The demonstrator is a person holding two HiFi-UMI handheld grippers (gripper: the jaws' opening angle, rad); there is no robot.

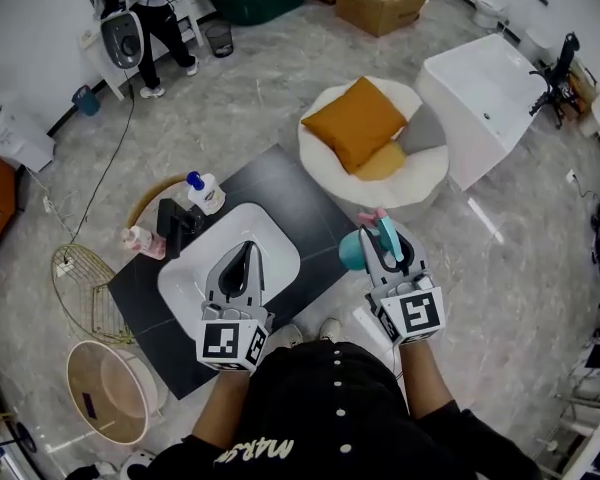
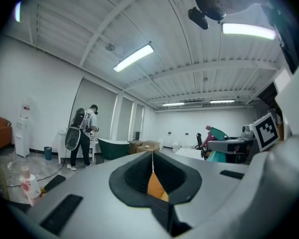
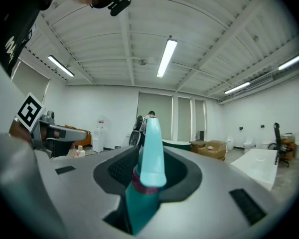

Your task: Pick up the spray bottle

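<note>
Grey marble floor (image 1: 280, 88) below; the teal plastic spray bottle (image 3: 148, 158) hangs past the right edge of the black table (image 1: 280, 183), clamped near its head in my right gripper (image 1: 388, 251). My left gripper (image 1: 242, 263) is closed and empty. Body's dangling off to one side, so a jerk could twist it loose imo.

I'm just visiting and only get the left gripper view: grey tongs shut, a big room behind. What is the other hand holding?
Observer: The right tongs are shut on a teal spray bottle.
Operator: What's below me?
Observer: The head view shows a white basin set in a dark counter.
Operator: Anything beside that basin?
Observer: A white bottle with a blue cap stands near its far corner.
</note>
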